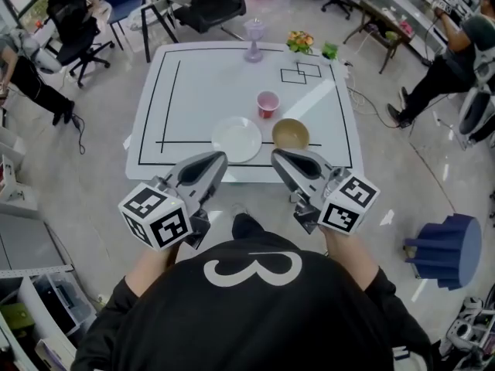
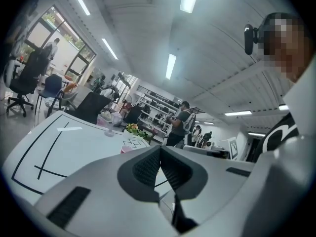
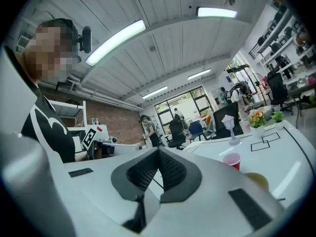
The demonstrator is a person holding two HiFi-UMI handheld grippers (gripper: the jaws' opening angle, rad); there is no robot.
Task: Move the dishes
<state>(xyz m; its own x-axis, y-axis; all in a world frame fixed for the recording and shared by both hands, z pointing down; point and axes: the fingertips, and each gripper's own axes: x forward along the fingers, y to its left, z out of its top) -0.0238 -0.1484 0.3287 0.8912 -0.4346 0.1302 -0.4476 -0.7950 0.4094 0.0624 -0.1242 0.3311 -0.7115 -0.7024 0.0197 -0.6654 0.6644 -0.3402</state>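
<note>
Left gripper [image 1: 216, 161]: jaws pressed together, nothing between. Right gripper [image 1: 280, 158]: same, tips meeting, empty. White plate [image 1: 237, 139] just ahead of left tips, tan bowl [image 1: 291, 134] just ahead of right, pink cup [image 1: 267, 103] beyond both, all on white table [image 1: 201, 76].

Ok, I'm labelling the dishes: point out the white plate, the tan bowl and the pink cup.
white plate [image 1: 237, 139], head view, its flat middle.
tan bowl [image 1: 291, 134], head view, its inside.
pink cup [image 1: 267, 103], head view, its open top.
</note>
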